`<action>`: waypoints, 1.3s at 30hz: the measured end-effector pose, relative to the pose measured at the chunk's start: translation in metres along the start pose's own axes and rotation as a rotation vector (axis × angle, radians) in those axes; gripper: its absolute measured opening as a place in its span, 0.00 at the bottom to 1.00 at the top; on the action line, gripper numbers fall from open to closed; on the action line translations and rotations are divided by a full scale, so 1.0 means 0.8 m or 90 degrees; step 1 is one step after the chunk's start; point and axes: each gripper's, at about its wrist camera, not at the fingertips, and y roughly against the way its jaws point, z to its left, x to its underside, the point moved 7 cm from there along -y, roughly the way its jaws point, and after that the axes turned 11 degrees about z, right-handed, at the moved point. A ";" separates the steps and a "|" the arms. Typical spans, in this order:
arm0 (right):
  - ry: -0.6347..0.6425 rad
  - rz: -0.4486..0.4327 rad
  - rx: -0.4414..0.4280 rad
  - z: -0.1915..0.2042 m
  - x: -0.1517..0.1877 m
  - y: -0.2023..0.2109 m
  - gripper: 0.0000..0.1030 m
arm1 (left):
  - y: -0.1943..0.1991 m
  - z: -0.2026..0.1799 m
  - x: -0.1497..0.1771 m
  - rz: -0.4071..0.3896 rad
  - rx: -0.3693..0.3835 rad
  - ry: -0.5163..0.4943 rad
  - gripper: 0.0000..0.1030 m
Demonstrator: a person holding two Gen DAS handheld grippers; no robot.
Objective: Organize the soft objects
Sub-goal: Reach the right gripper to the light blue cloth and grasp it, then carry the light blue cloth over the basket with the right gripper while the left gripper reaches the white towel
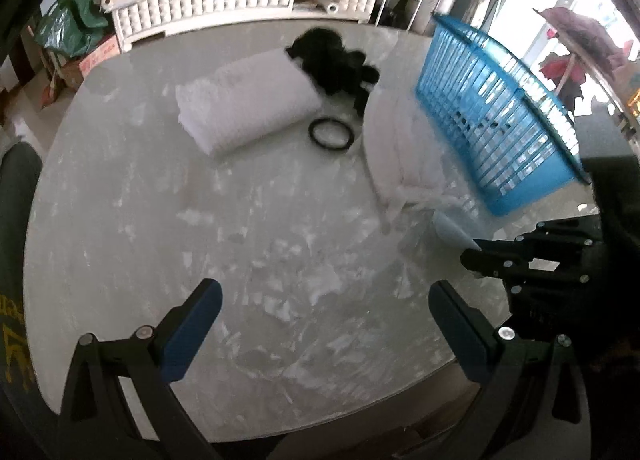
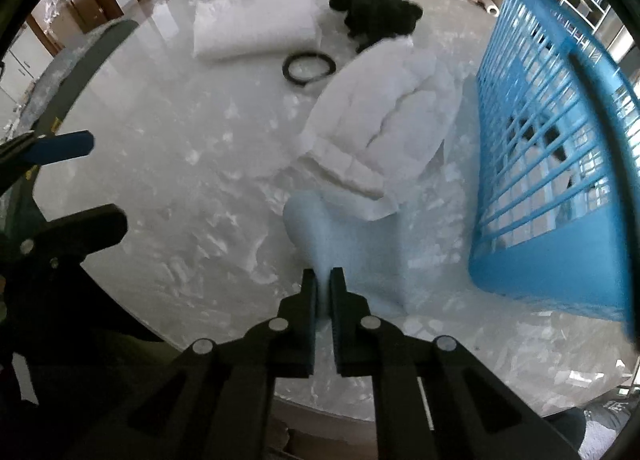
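Up front in the left wrist view, the left tongs (image 1: 325,318) gape wide over bare desk (image 1: 140,220). A white pad (image 1: 244,104) lies upper centre, a black fluffy thing (image 1: 334,60) touching its far corner, a black ring (image 1: 331,133) just beside it. A blue basket (image 1: 496,108) stands at right, white cloth (image 1: 400,148) next to it.

Across in the right wrist view, the right tongs (image 2: 324,292) pinch a pale blue cloth (image 2: 340,236) at bottom centre. The white cloth (image 2: 380,128) lies just beyond, the basket (image 2: 560,180) at right, the pad (image 2: 252,20) and ring (image 2: 307,66) at top.
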 end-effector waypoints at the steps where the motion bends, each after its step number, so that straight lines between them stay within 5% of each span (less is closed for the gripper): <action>1: 0.001 -0.007 -0.003 0.000 -0.001 0.008 0.06 | 0.006 0.000 -0.004 -0.005 -0.005 -0.001 1.00; 14: 0.001 -0.136 -0.025 -0.031 -0.032 0.157 0.06 | 0.047 -0.009 -0.047 -0.018 0.020 -0.010 1.00; 20: -0.025 -0.178 -0.010 -0.066 -0.037 0.203 0.06 | 0.043 0.016 -0.080 -0.019 -0.033 -0.051 1.00; 30: -0.089 -0.175 -0.002 -0.131 -0.042 0.205 0.06 | -0.001 0.054 -0.134 0.004 -0.108 -0.157 1.00; 39: -0.127 -0.154 0.049 -0.177 -0.037 0.206 0.06 | -0.060 0.064 -0.169 0.032 -0.087 -0.232 1.00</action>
